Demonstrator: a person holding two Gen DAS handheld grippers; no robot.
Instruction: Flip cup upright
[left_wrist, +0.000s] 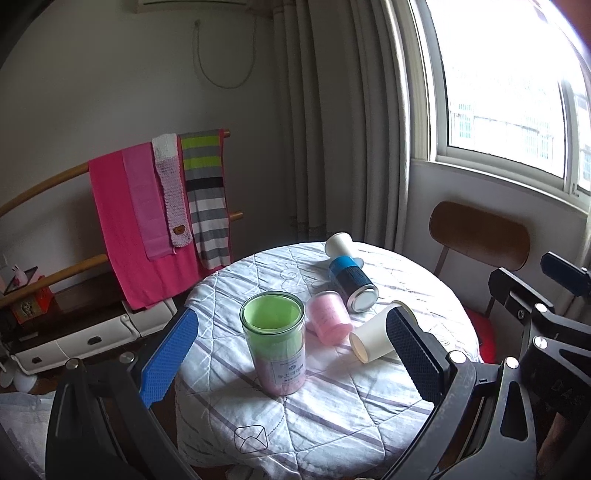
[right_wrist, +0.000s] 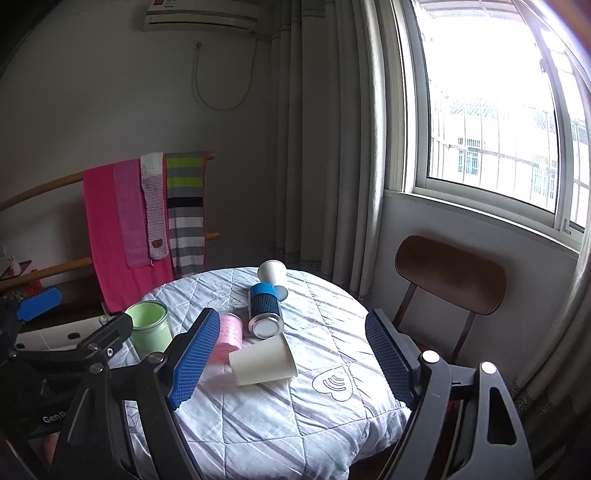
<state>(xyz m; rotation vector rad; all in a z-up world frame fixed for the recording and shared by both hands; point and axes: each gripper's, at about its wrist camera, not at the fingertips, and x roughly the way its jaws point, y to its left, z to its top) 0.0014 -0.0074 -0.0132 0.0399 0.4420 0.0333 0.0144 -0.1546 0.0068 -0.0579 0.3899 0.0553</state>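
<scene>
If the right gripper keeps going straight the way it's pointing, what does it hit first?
Most likely the white paper cup lying on its side on the table. It sits just ahead of the open right gripper, nearer its left finger. Depth is hard to judge through the fisheye.

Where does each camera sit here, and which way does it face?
Left wrist: on the left tool, facing the table and green-topped jar; its open blue fingers and the right tool show.
Right wrist: on the right tool, facing the tipped paper cup; its open fingers and the left tool show.
Shared: jar, pink cup, blue can, paper cup, chair, window.
</scene>
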